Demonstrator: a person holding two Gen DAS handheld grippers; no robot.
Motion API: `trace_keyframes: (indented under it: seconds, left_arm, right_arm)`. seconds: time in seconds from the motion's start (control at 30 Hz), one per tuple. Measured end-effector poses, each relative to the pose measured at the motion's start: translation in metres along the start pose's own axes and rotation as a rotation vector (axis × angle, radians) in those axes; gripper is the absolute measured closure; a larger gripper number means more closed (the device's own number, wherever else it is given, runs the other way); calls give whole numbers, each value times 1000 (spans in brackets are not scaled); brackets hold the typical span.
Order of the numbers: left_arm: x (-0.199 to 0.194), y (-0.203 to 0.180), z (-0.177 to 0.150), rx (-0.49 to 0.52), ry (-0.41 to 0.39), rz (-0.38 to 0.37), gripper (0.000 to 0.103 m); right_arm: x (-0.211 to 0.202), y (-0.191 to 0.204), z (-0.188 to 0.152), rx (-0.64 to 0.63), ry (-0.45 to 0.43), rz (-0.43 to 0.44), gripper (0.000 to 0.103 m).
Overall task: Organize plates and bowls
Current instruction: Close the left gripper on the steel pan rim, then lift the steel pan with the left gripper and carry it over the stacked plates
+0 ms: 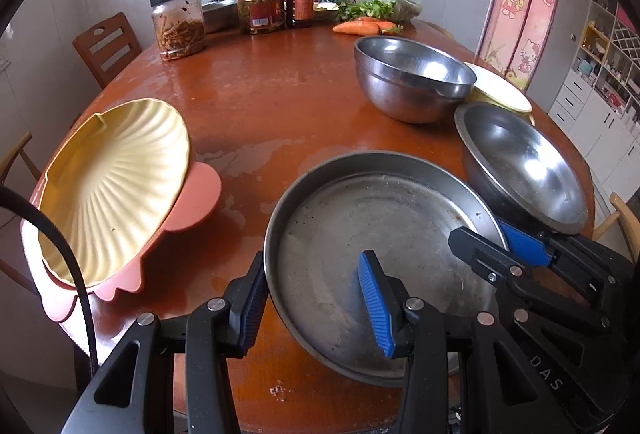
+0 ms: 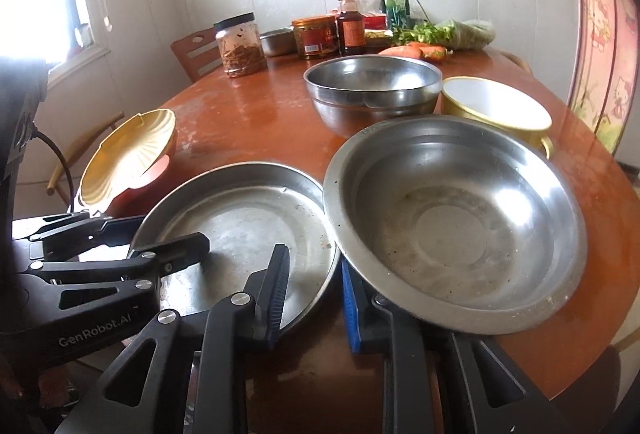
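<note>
Dull, scuffed steel pan [image 1: 380, 254]; shinier steel bowls [image 2: 456, 226]; glossy, worn wooden desk [image 1: 260, 94]; matt ribbed yellow plastic plate [image 1: 116, 182].

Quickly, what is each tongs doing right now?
Left tongs: closed on the flat steel pan rim.
Right tongs: closed on the same pan's rim.

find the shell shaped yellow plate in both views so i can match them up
Left wrist view: the shell shaped yellow plate is at the left edge, tilted, resting on a pink dish.
Right wrist view: the same plate sits left of centre, beyond the flat steel pan.
Shared landmark: the black-lidded jar at the far side of the table, beyond the plate in both views.
</note>
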State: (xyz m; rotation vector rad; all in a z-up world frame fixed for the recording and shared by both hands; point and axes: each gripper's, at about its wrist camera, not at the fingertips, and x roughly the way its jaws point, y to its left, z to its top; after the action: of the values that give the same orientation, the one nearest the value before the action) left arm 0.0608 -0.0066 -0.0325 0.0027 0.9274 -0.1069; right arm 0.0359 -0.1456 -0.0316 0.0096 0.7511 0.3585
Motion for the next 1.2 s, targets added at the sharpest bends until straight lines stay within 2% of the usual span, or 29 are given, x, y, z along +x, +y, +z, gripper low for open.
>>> trace_keyframes:
  seconds: [0.17, 0.33, 0.57, 1.2]
  left_arm:
    - [-3, 0, -6, -3, -32, 9, 60]
    - [-9, 6, -11, -53, -46, -10, 62]
    - [-18, 7, -12, -55, -73, 14, 62]
    - [-45, 17, -12, -75, -128, 21, 62]
  right_arm:
    - [-1, 3, -1, -23, -4, -11, 78]
    - [-1, 5, -1, -28, 2, -7, 78]
    - [0, 10, 0, -42, 16, 1, 78]
    - [-15, 15, 10, -27, -4, 64, 78]
